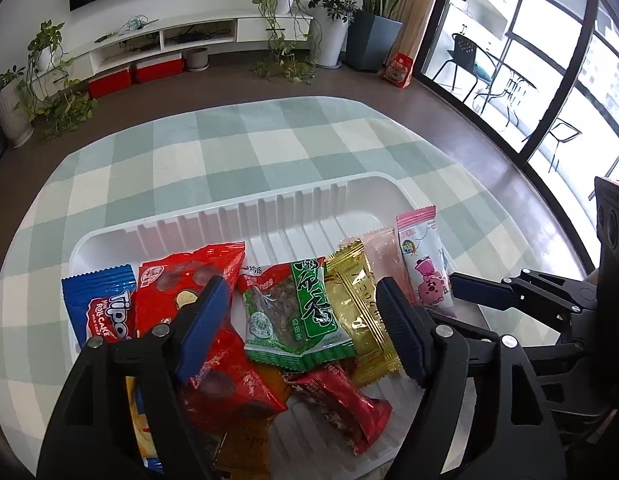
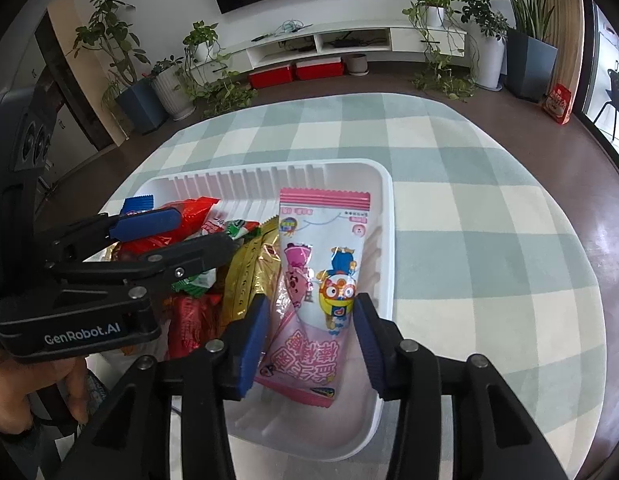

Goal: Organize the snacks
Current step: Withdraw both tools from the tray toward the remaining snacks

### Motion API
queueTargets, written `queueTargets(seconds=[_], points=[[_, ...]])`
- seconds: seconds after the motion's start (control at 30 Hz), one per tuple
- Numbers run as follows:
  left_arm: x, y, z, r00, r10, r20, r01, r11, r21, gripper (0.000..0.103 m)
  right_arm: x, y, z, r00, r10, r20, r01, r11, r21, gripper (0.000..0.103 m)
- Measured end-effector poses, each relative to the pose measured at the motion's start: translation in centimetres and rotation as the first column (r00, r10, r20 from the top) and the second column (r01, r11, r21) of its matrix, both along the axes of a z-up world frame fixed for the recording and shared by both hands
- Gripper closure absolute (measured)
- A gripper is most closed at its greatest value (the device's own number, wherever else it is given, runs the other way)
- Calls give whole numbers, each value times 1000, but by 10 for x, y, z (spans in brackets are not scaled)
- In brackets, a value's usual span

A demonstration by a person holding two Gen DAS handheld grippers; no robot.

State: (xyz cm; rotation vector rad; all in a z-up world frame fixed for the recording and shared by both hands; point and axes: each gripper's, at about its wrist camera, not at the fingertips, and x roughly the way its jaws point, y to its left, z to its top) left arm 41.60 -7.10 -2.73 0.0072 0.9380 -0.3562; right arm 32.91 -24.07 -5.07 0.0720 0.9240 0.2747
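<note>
A white ribbed tray (image 1: pixel 309 200) on a checked cloth holds several snack packets. In the left wrist view my left gripper (image 1: pixel 303 326) hangs open over a green nut packet (image 1: pixel 293 312), its pads not touching the packet. A blue Tipo roll cake (image 1: pixel 101 308) and a red packet (image 1: pixel 181 280) lie to its left, a gold packet (image 1: pixel 357 308) to its right. In the right wrist view my right gripper (image 2: pixel 309 340) stands open astride a pink-and-white cartoon packet (image 2: pixel 325 264) that lies flat at the tray's (image 2: pixel 389 240) right end.
The two grippers work side by side over the tray; the left gripper (image 2: pixel 177 236) reaches in from the left of the right wrist view, a hand (image 2: pixel 37 392) holding it. The round table's checked cloth (image 2: pixel 489 240) extends beyond the tray. Plants and a TV shelf stand behind.
</note>
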Motion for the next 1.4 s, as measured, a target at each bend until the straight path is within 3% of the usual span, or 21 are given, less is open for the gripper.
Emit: queueTargets(seconds=[0.1, 0.33, 0.47, 0.6, 0.77, 1.0, 1.2, 1.4], points=[[-7, 6, 10, 1000, 15, 19, -15, 1000, -16, 26, -2, -2, 2, 1000, 0, 0, 0, 1000, 14, 52], [-45, 27, 54, 994, 28, 103, -20, 996, -83, 1, -30, -17, 24, 997, -19, 71, 13, 996, 86, 34], [-82, 40, 74, 989, -7, 145, 19, 997, -81, 0, -64, -31, 41, 991, -26, 134, 3, 986, 165, 25], [-123, 59, 82, 986, 10, 169, 2, 998, -70, 0, -98, -35, 51, 983, -35, 182, 3, 985, 171, 20], [-172, 80, 72, 986, 46, 163, -37, 997, -61, 0, -137, -32, 48, 982, -29, 185, -3, 985, 170, 19], [-225, 96, 30, 993, 70, 91, -67, 997, -35, 0, -188, -17, 35, 984, -4, 177, -21, 990, 136, 19], [-235, 93, 3, 997, 54, 49, -57, 997, 61, 0, -224, 0, 21, 986, 29, 161, -42, 996, 79, 19], [-220, 82, -7, 1000, 13, -3, -12, 995, 104, 0, -238, 10, 21, 984, 48, 172, -56, 998, 37, 19]])
